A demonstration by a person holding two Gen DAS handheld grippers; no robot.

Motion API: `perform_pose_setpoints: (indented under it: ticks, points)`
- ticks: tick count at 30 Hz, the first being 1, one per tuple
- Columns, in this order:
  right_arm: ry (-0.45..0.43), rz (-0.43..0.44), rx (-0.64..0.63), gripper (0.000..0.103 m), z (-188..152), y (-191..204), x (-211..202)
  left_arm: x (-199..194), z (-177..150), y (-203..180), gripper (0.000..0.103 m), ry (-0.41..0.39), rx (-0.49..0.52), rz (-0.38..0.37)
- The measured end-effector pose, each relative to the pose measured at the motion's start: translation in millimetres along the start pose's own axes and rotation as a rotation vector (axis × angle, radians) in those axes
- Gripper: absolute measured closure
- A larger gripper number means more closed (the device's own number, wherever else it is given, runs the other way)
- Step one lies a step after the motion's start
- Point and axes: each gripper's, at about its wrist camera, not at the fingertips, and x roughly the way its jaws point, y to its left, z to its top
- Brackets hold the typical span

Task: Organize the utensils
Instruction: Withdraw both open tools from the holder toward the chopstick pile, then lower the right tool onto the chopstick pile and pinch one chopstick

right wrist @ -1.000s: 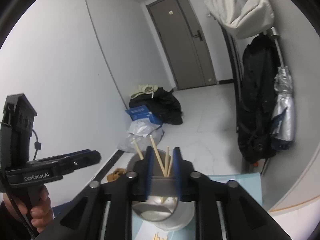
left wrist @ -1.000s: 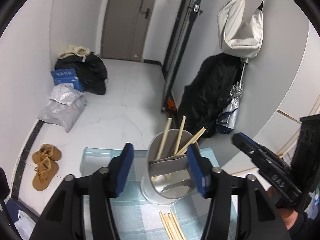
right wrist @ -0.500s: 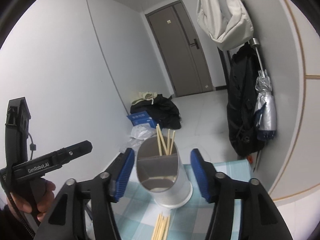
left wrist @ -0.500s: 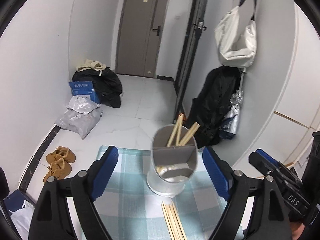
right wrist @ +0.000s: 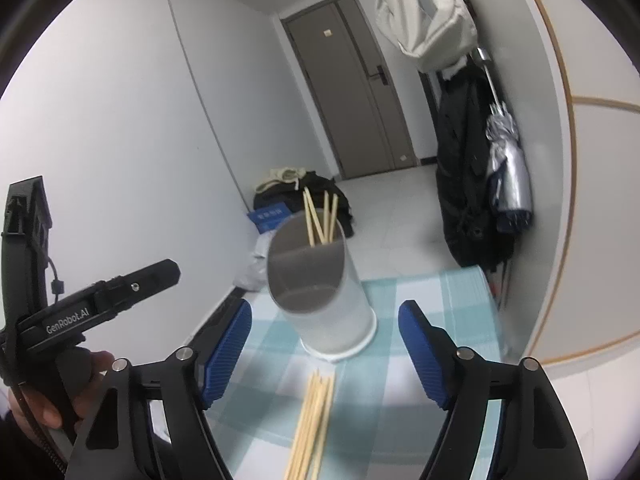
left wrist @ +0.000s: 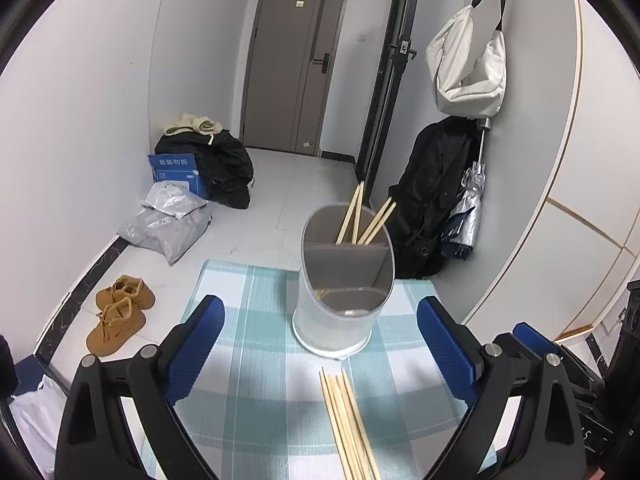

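Observation:
A white two-compartment utensil holder [left wrist: 340,300] [right wrist: 320,292] stands upright on the checked cloth [left wrist: 256,360] [right wrist: 440,320]. Several wooden chopsticks [left wrist: 360,220] [right wrist: 320,220] lean in its far compartment. A bundle of loose chopsticks [left wrist: 348,420] [right wrist: 314,420] lies flat on the cloth in front of it. My left gripper [left wrist: 320,312] is open, jaws still opening, nothing between the pads, a little short of the holder. My right gripper [right wrist: 324,312] is open too, jaws still opening, with the holder just ahead of its blue pads and untouched.
The table's far edge drops to a tiled floor with brown shoes [left wrist: 120,312], grey parcels [left wrist: 168,224] and black bags [left wrist: 216,160]. A wall with a hung black coat [left wrist: 432,200] and umbrella [right wrist: 508,168] stands close on the right. A hand [right wrist: 48,400] holds the left gripper's handle.
Both grippers have opened wide and pulled back from the holder, which now stands free on the cloth. More of the loose chopstick bundle shows in front.

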Motion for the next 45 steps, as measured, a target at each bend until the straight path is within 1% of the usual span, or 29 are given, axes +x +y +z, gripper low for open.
perform_pose_setpoints:
  ticks: [4, 7, 12, 16, 20, 22, 24, 26, 32, 36, 38, 40, 42, 44, 45]
  points:
    - [0.025, -0.027, -0.002, 0.018, -14.7, -1.6, 2.9, 6.1, -12.2, 2.9, 0.006, 0.016, -0.005, 0.006]
    - [0.046, -0.043, -0.015, 0.018, -24.1, -2.4, 7.4, 12.7, -20.0, 4.0, 0.006, 0.035, -0.003, 0.007]
    - [0.092, -0.052, -0.026, 0.018, -37.8, -5.4, 16.7, 22.6, -33.8, 10.4, 0.006, 0.040, -0.011, 0.014]
    - [0.143, -0.065, -0.034, 0.018, -46.3, -7.7, 26.3, 31.3, -44.0, 17.4, 0.006, 0.059, -0.021, 0.020]
    - [0.200, -0.089, -0.029, 0.018, -52.9, -11.3, 38.1, 42.4, -48.6, 30.7, 0.006, 0.092, -0.063, 0.034]
    - [0.232, -0.094, -0.019, 0.019, -56.0, -14.0, 44.6, 49.2, -49.8, 39.6, 0.006, 0.121, -0.102, 0.033]
    - [0.268, -0.103, -0.015, 0.019, -59.2, -16.1, 52.5, 53.7, -49.4, 46.4, 0.006, 0.133, -0.132, 0.039]
    - [0.294, -0.111, -0.017, 0.019, -62.0, -16.4, 57.8, 56.2, -46.9, 51.0, 0.006, 0.131, -0.137, 0.065]
    - [0.395, -0.135, -0.057, 0.020, -70.1, -11.6, 86.3, 59.9, -39.3, 68.2, 0.006, 0.118, -0.160, 0.107]
    - [0.467, -0.164, -0.111, 0.026, -76.0, -5.5, 112.1, 59.7, -38.5, 80.7, 0.006, 0.127, -0.228, 0.103]
    - [0.496, -0.166, -0.119, 0.033, -78.3, -5.1, 124.2, 57.9, -38.7, 83.6, 0.006, 0.117, -0.252, 0.101]
    - [0.539, -0.158, -0.115, 0.046, -81.1, -5.6, 137.8, 57.6, -38.6, 85.0, 0.006, 0.111, -0.260, 0.109]
    - [0.578, -0.154, -0.124, 0.052, -84.1, -3.3, 150.4, 59.7, -38.0, 86.2, 0.006, 0.120, -0.264, 0.110]
    - [0.605, -0.150, -0.161, 0.053, -87.4, 2.7, 157.7, 60.8, -37.4, 87.6, 0.006, 0.126, -0.271, 0.108]
    - [0.610, -0.156, -0.180, 0.056, -88.6, 5.6, 159.3, 60.9, -37.4, 88.0, 0.006, 0.127, -0.275, 0.110]
